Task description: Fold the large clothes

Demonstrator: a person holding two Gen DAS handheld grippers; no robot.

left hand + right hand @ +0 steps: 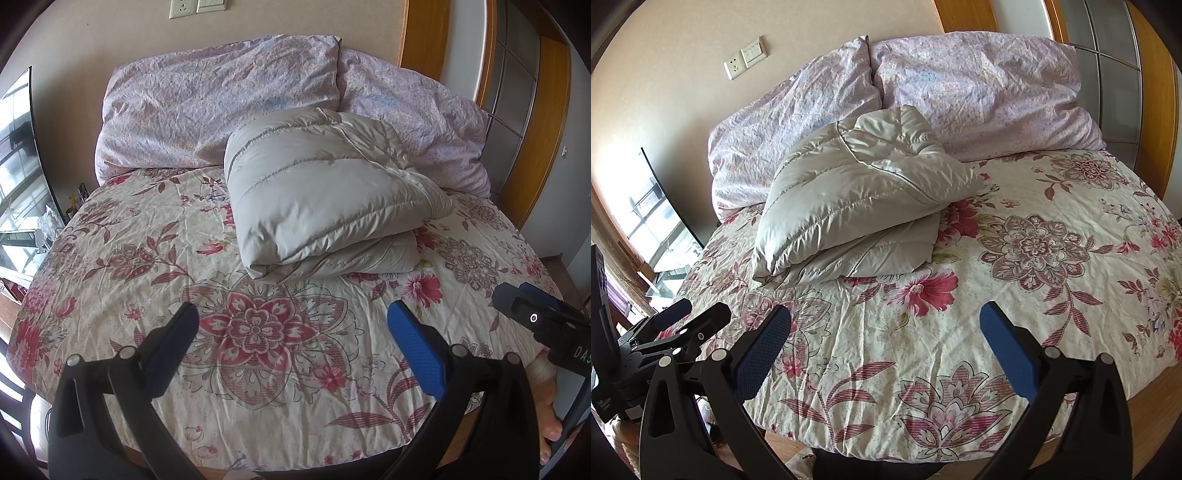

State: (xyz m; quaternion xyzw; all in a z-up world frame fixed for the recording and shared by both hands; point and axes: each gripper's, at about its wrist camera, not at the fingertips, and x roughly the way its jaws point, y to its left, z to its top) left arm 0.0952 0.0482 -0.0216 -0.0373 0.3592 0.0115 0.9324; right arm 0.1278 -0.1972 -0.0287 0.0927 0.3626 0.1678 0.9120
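A beige quilted down jacket lies folded into a thick bundle on the floral bedspread, near the pillows. It also shows in the right wrist view. My left gripper is open and empty, held above the near part of the bed, well short of the jacket. My right gripper is open and empty too, over the near edge of the bed. The right gripper shows at the right edge of the left wrist view, and the left gripper shows at the left of the right wrist view.
Two lilac pillows lean against the wall at the head of the bed. A wooden door frame stands at the back right. A window and a glass table are on the left.
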